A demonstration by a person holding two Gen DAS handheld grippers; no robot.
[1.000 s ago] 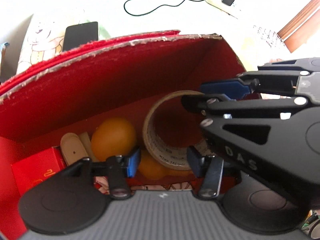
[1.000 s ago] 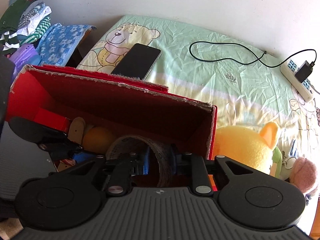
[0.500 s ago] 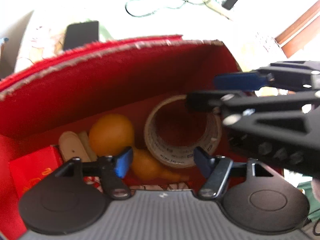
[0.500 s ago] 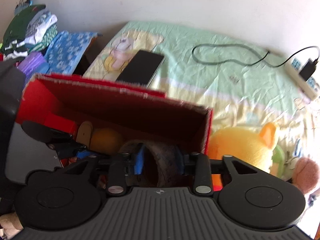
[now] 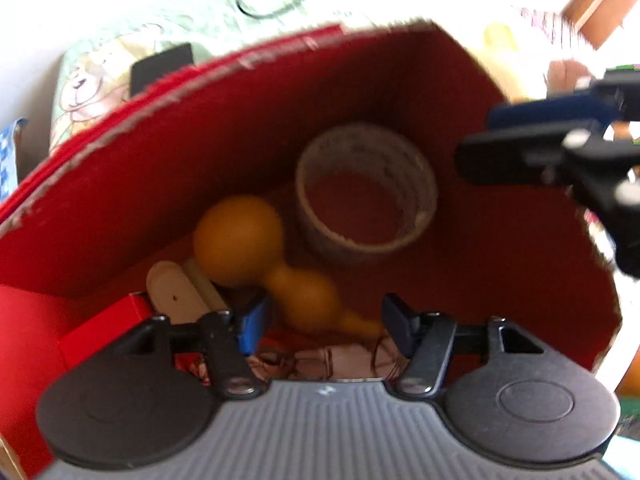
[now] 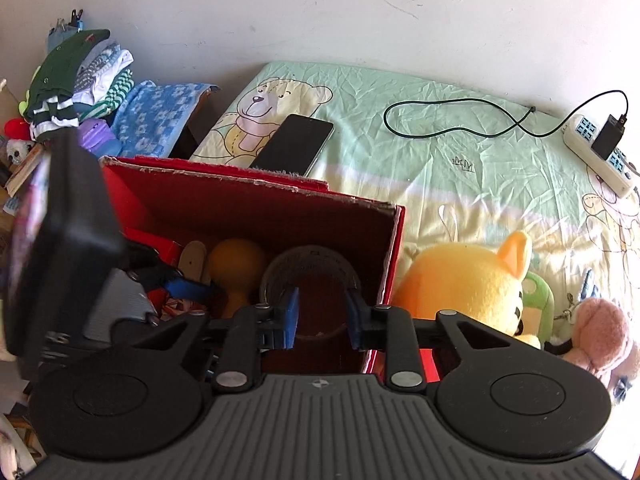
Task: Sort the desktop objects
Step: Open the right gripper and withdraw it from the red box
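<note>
A red cardboard box (image 5: 280, 128) holds a brown tape roll (image 5: 366, 192), an orange gourd (image 5: 240, 240), a pale wooden piece (image 5: 176, 292) and a small red carton (image 5: 108, 328). My left gripper (image 5: 322, 328) hangs over the gourd's narrow end, its jaws closing, with no pad pressing on anything. My right gripper (image 6: 322, 316) is above the box's right end with its jaws closing on nothing. The tape roll (image 6: 308, 264) lies free below and beyond it. In the left wrist view the right gripper (image 5: 540, 140) stands apart from the roll, at the upper right.
The box (image 6: 256, 200) sits on a bear-print sheet (image 6: 460, 184). Behind it lie a black phone (image 6: 294, 144), a dark cable (image 6: 452, 120) and a power strip (image 6: 596, 152). A yellow plush (image 6: 468, 284) and a pink plush (image 6: 596, 328) crowd the box's right side. Folded clothes (image 6: 80, 76) are piled at the far left.
My right gripper let go of the tape roll's wall and drew back up and to the right. The roll now lies flat in the box. The left view has tilted and blurred.
</note>
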